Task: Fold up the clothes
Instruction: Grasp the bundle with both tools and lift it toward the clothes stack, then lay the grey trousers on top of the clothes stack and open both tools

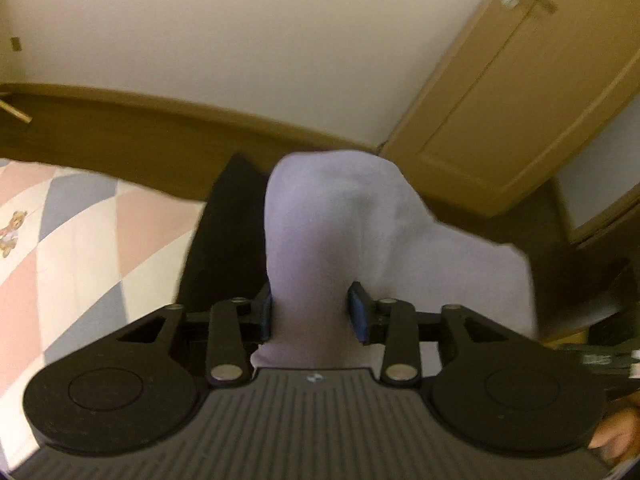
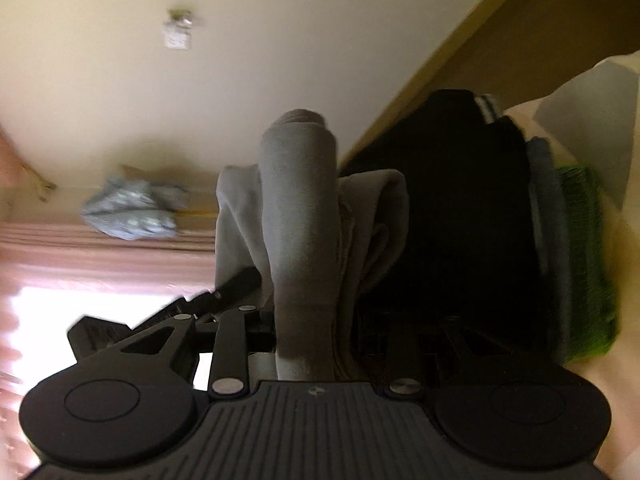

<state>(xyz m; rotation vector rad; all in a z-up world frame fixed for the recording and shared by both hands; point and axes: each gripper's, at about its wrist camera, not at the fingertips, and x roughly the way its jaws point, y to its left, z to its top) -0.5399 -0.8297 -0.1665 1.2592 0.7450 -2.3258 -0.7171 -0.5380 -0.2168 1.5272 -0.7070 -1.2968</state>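
Note:
A pale lilac garment (image 1: pixel 340 232) rises in a bunched fold from between the blue pads (image 1: pixel 359 316) of my left gripper (image 1: pixel 312 316), which is shut on it. In the dim right wrist view a grey-looking bunch of cloth (image 2: pixel 304 220) stands between the fingers of my right gripper (image 2: pixel 308 320), which is shut on it. I cannot tell whether both hold the same piece. A black garment (image 1: pixel 228 232) hangs just behind the lilac one. Part of another black gripper (image 2: pixel 232 284) shows beside the grey cloth.
A patchwork bed cover (image 1: pixel 80 240) in pink, grey and white lies at the left. A wooden door (image 1: pixel 500 92) stands at the right. Folded clothes, black (image 2: pixel 460 200) and green (image 2: pixel 588 260), are stacked at the right. A crumpled light-blue cloth (image 2: pixel 132 212) lies near a pink curtain (image 2: pixel 80 248).

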